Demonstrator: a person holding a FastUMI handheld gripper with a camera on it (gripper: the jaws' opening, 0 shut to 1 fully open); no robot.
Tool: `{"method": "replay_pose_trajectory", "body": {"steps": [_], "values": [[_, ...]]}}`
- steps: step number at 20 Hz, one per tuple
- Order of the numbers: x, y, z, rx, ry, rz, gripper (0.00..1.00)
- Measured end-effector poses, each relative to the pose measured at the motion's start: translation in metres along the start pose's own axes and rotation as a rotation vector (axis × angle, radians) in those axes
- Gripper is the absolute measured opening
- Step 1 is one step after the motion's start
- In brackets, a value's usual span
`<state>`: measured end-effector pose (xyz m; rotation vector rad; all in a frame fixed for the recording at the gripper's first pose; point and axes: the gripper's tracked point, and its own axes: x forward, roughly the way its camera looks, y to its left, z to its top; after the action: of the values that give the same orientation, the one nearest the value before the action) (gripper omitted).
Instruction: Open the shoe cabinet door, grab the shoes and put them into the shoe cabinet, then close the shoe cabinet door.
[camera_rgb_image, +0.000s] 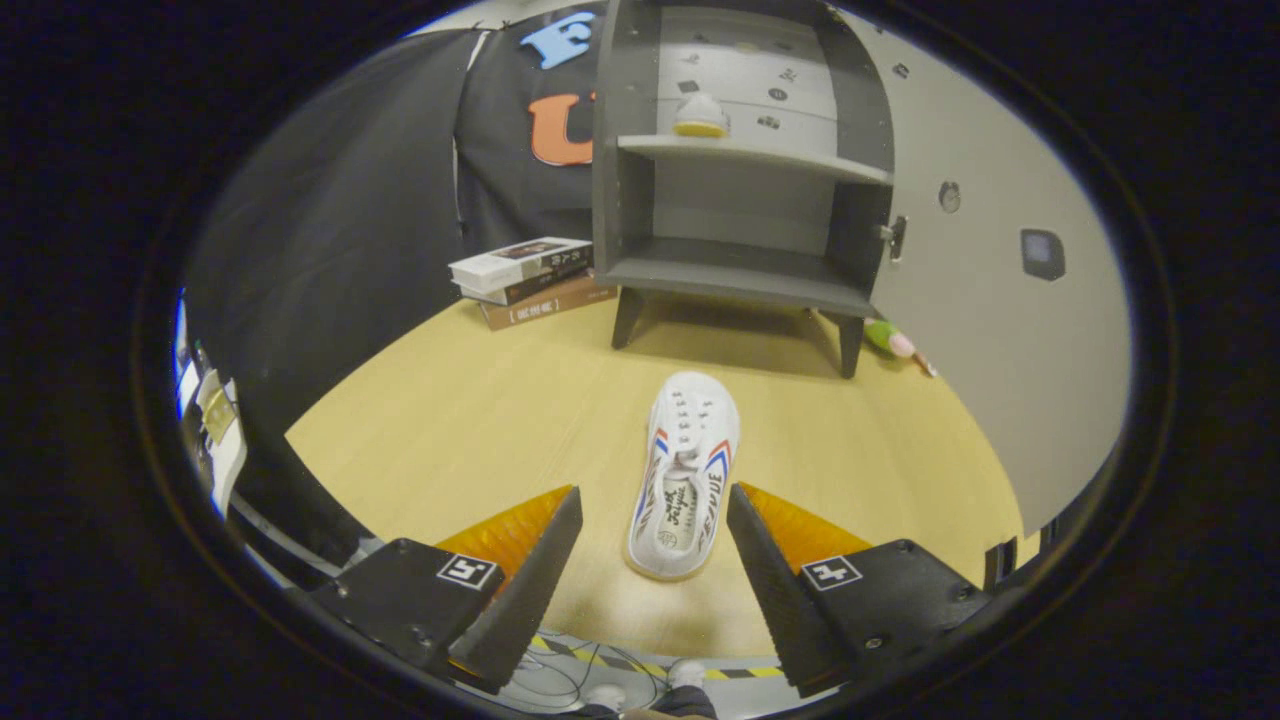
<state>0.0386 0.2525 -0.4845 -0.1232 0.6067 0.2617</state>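
A white shoe (683, 478) with red and blue stripes lies on the wooden tabletop (480, 410), heel toward me and toe toward the cabinet. My gripper (655, 505) is open, and the shoe's heel end lies between the two fingers without either touching it. Beyond the shoe stands the grey shoe cabinet (740, 170) on short legs, its door (1000, 300) swung wide open to the right. Another white shoe (700, 115) with a yellow sole rests on the cabinet's upper shelf. The lower shelf is bare.
A stack of books (530, 280) lies left of the cabinet against the black booth wall. A small green and pink toy (895, 342) lies by the cabinet's right leg, under the open door. The table's near edge runs just below my fingers.
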Motion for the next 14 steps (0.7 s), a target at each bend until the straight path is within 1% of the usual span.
{"method": "replay_pose_trajectory", "body": {"steps": [3, 6, 7, 8, 10, 11, 12, 14], "values": [[0.025, 0.006, -0.006, 0.032, 0.056, 0.022, 0.95], [0.047, 0.009, -0.008, 0.044, 0.104, 0.011, 0.95], [0.053, 0.006, -0.008, 0.044, 0.123, -0.005, 0.95], [0.060, 0.005, -0.009, 0.053, 0.136, -0.020, 0.94], [0.066, 0.008, -0.009, 0.086, 0.168, -0.023, 0.91], [0.066, 0.006, -0.007, 0.082, 0.180, -0.032, 0.89], [0.062, 0.005, -0.005, 0.080, 0.173, -0.032, 0.87], [0.051, -0.002, -0.005, 0.082, 0.170, -0.013, 0.70]]}}
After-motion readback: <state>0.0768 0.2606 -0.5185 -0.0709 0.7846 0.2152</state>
